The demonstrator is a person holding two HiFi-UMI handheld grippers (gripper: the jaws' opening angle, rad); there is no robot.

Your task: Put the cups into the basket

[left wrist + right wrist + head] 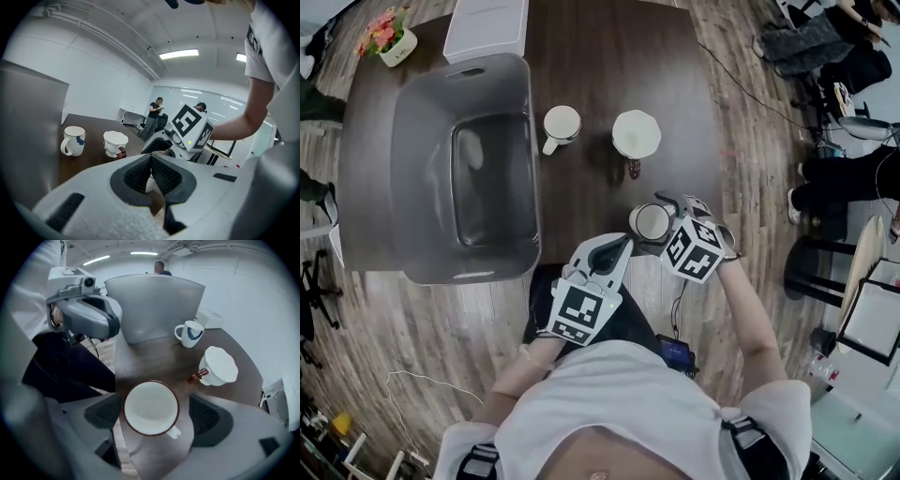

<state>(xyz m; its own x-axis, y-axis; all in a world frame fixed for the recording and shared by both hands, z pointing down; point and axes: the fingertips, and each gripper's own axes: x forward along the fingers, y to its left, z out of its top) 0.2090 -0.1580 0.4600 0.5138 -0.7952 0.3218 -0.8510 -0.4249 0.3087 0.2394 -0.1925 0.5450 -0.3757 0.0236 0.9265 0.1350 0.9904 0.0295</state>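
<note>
Right tool [157, 414] spread, straddling red-rimmed cup [651, 222] at near edge of table [609, 56] (pads clear of it). Left tool [151, 161] pressed together, empty. Mug [560, 127] and scalloped cup [636, 136] stand beyond, mug just beside grey basket [422, 122].

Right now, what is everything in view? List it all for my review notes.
table: one, dark brown, under everything listed
basket: one, grey, on the table's left part, no cup inside
red-rimmed cup: one, white, at the near table edge, closest to the person
blue-patterned mug: one, white, just right of the basket
scalloped cup: one, white with a reddish-brown handle, right of the mug
box: one, white, at the table's far edge
flower pot: one, white with pink flowers, far left corner
bystanders: at least two, dark clothes, off to the right
left hand-held gripper: one, white and grey, jaws together, empty
right hand-held gripper: one, white and grey, jaws apart either side of the red-rimmed cup, not touching it
</note>
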